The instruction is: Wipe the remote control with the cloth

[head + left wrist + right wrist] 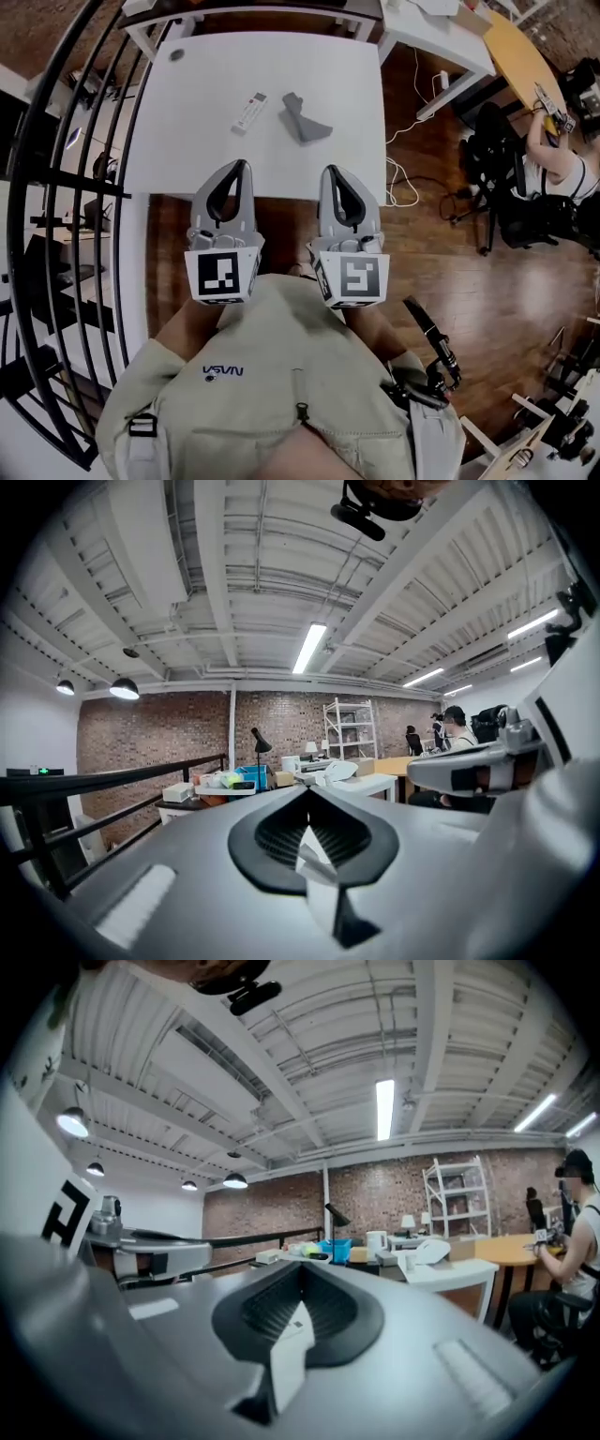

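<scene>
A white remote control [249,112] lies on the white table [187,141], with a crumpled grey cloth [305,119] just to its right. Both grippers hang side by side over the table's near edge, short of both objects. The left gripper [242,166] has its jaws shut with nothing between them, and so does the right gripper [333,172]. In the left gripper view the left gripper [307,789] points level across the room, well above the table. The right gripper [302,1267] points level in the right gripper view too. Neither gripper view shows the remote or the cloth.
A black railing [56,234] curves along the left. At the right a person [553,159] sits on a chair by an orange table [520,52]. A white cable [403,187] lies on the wooden floor beside the table. Another white desk [441,37] stands at the back.
</scene>
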